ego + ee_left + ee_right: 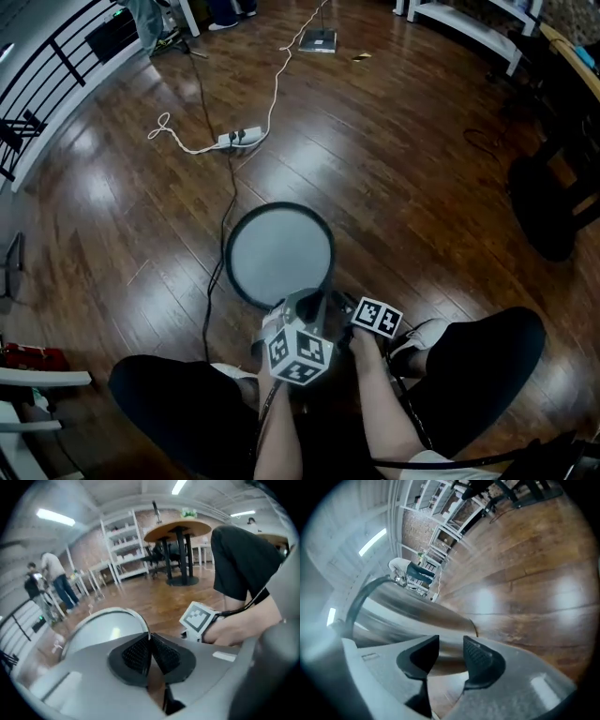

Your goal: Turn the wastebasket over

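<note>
Basket sitting mouth up, I think, at 12 o'clock. Left gripper pinching its rim tight. Right gripper gaping, holding nothing. Flip not done yet.

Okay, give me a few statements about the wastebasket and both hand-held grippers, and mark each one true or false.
1. The wastebasket looks round from above. True.
2. The right hand-held gripper has its jaws shut tight. False: they stand apart, with the wastebasket's shiny side showing between them.
3. A white power strip lies on the wooden floor beyond the wastebasket. True.
4. The left hand-held gripper has its jaws wide open. False: they are pinched together on the wastebasket's thin rim.
</note>
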`<action>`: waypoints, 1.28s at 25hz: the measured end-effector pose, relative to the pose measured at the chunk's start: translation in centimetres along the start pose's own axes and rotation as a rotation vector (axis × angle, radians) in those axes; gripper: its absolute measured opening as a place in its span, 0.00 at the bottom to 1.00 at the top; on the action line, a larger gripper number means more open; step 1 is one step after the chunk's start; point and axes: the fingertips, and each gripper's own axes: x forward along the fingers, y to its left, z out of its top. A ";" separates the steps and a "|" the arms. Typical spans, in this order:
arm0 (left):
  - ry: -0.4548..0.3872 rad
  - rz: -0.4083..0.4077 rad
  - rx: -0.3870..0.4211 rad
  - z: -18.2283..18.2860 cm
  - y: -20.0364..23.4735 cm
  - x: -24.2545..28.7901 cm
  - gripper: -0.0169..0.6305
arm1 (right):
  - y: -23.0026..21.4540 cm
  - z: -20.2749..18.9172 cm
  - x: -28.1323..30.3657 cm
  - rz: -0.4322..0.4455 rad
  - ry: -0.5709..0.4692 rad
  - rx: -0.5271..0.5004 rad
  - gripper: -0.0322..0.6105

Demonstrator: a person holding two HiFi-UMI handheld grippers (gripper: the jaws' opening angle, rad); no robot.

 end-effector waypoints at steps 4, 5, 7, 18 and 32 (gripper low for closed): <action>-0.064 0.107 0.039 -0.1 1.0 0.9 0.09 | 2.1 4.9 -2.0 0.024 -0.120 -0.169 0.27; -0.070 0.124 0.040 -0.2 1.1 0.9 0.09 | 3.0 5.4 -2.4 0.044 -0.134 -0.225 0.27; -0.118 0.162 -0.051 -0.2 1.4 0.5 0.09 | 5.1 5.9 -3.5 0.073 -0.148 -0.353 0.27; -0.438 0.415 -0.473 1.7 2.2 -12.8 0.05 | 19.1 4.2 -15.4 0.314 -0.244 -0.900 0.04; -0.549 0.577 -0.548 5.3 -15.2 -28.4 0.05 | 21.2 -8.4 -38.7 0.541 -0.241 -1.138 0.04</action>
